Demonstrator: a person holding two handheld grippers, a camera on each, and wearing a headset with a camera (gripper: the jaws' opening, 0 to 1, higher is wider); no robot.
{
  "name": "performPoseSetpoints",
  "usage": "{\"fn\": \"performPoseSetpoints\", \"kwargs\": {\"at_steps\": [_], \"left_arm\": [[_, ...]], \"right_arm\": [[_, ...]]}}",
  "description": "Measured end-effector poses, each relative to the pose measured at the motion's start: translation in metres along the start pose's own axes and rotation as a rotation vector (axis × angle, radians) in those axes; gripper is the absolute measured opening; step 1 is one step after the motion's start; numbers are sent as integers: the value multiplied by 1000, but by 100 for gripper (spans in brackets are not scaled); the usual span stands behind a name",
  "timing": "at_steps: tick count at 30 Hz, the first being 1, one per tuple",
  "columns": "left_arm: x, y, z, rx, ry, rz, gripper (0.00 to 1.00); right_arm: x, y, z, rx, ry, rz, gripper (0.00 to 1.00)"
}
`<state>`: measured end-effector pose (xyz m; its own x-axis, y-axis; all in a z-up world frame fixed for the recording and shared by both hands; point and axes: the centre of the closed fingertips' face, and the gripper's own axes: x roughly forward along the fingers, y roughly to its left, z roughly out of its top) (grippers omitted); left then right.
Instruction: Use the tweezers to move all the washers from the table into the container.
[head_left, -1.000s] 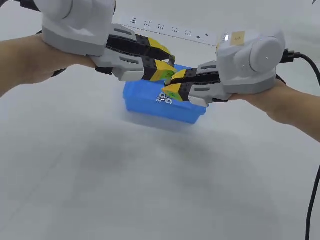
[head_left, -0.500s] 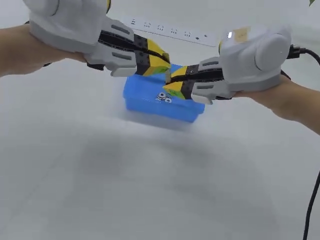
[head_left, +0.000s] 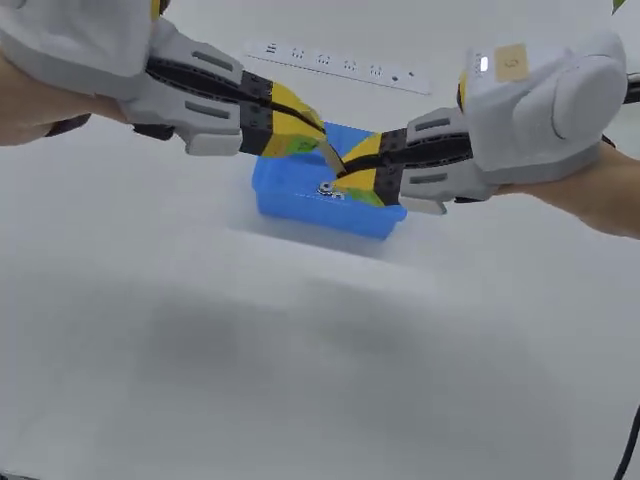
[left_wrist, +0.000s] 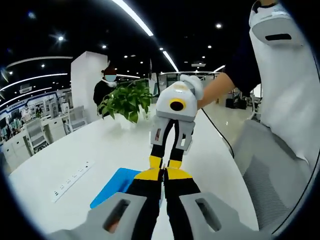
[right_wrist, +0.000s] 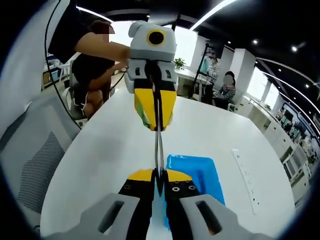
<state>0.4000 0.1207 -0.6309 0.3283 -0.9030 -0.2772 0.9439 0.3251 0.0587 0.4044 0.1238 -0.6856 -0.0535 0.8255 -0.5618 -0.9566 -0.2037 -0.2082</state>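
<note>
Drawn slightly apart since a second ago, our left tongs and right tongs bare the tweezers between them.
We have both tongs clamped on the tweezers, the left at the rear, the right on the arms. Just below the right tongs' tips, washers lie in the blue box. We judge the task nearly done; whether any wait on the table beyond the tongs we cannot tell.

Tweezers, washers: metal; container: smooth plast.; table matt.
</note>
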Motion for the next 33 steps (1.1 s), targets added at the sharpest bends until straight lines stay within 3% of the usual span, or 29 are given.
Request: {"fn": "performPoseSetpoints", "kwargs": {"at_steps": [7,11,17,22,25,33], "left_arm": [[-5,-11,-10,19,67,-22,5],[-4,-20,-9,10,70,-30,5],[1,-28,-19,15,110,-44,5],[8,-32,-38,6,150,-55,5],[14,-33,-55,-4,178,-62,5],[23,-33,-91,-59,209,-65,5]], "right_arm": [[-5,14,-1,-10,27,28,8],[-8,19,-2,-14,36,38,8],[-9,24,-11,-1,53,54,8],[-3,29,-26,8,90,71,8],[3,31,-38,29,113,84,8],[16,37,-62,40,164,130,8]]}}
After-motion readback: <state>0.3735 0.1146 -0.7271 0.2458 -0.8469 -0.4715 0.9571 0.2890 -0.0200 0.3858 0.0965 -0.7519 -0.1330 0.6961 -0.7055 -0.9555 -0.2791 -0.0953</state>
